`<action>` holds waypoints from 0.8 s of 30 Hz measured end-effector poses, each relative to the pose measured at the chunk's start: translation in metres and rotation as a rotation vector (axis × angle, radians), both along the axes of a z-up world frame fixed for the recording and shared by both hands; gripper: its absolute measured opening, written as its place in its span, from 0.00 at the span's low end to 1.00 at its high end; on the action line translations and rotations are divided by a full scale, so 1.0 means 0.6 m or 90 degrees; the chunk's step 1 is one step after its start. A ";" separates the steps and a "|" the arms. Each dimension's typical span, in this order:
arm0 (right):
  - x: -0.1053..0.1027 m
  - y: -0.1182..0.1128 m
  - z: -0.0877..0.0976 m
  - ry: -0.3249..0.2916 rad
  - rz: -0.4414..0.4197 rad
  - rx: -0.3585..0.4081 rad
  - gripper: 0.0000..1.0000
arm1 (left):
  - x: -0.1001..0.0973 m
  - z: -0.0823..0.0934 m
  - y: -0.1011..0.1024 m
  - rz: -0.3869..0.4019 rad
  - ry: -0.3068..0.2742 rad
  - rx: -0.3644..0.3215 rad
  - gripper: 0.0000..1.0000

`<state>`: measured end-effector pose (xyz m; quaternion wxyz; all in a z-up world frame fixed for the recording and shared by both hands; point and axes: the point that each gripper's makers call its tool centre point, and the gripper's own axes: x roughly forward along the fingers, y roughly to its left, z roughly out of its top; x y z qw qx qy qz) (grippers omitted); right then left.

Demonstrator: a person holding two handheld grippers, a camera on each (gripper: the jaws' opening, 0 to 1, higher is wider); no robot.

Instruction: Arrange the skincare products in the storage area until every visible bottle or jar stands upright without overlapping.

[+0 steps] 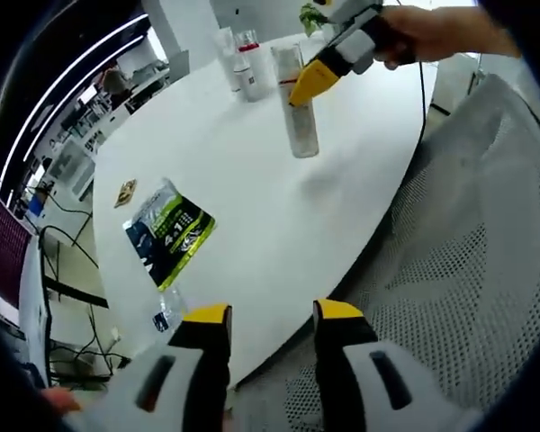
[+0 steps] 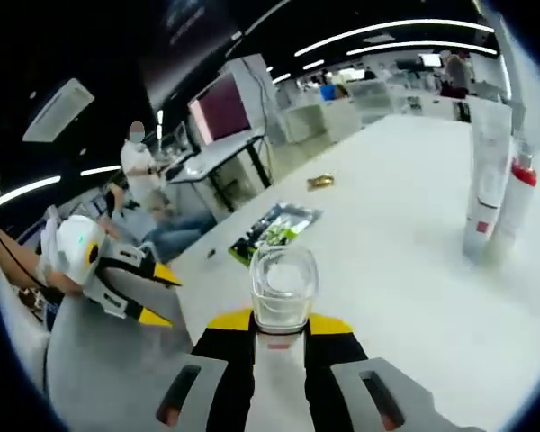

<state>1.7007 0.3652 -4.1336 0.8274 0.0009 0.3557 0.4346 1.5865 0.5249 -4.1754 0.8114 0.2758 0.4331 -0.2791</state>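
The right tool (image 2: 279,326) is pinching a clear bottle (image 2: 283,286) between its yellow-tipped jaws, which press against the bottle's sides just below its transparent cap. In the left gripper view the same tool (image 1: 313,83) comes in from the top, held by a person's hand (image 1: 427,31), and the clear bottle (image 1: 297,115) stands upright on the white tabletop (image 1: 279,216) with the yellow tip against its upper part.

The left tool (image 1: 272,317) is spread, its two jaws well apart with nothing between them, hanging over the near edge of the tabletop above a grey mesh chair back (image 1: 468,270). In the right gripper view it (image 2: 162,295) shows at the left, jaws parted, held off the tabletop's edge.

Beyond the clear bottle, a white tube (image 2: 486,180) and a white bottle with a red collar (image 2: 516,202) stand upright just beside each other on the tabletop (image 2: 387,261); in the left gripper view this group of bottles (image 1: 238,58) stands near the far edge, close to the held bottle but apart from it. A green and black sachet (image 1: 168,232) lies flat nearer the left tool, with a small gold packet (image 1: 125,192) near it. A small plastic bottle (image 1: 166,315) shows below the tabletop's edge, beside the left jaw.
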 end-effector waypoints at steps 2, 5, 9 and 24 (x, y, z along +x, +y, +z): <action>0.011 -0.014 0.000 -0.008 -0.007 -0.009 0.15 | -0.001 -0.001 0.002 0.004 0.005 0.003 0.31; 0.026 -0.035 0.001 -0.014 -0.028 -0.018 0.15 | -0.001 -0.002 0.004 0.005 0.004 0.006 0.30; 0.045 -0.065 0.005 -0.028 -0.057 -0.033 0.15 | -0.001 -0.003 0.006 0.008 0.007 0.008 0.29; 0.113 -0.159 0.009 -0.075 -0.144 -0.095 0.15 | -0.001 -0.005 0.012 0.015 0.010 0.016 0.26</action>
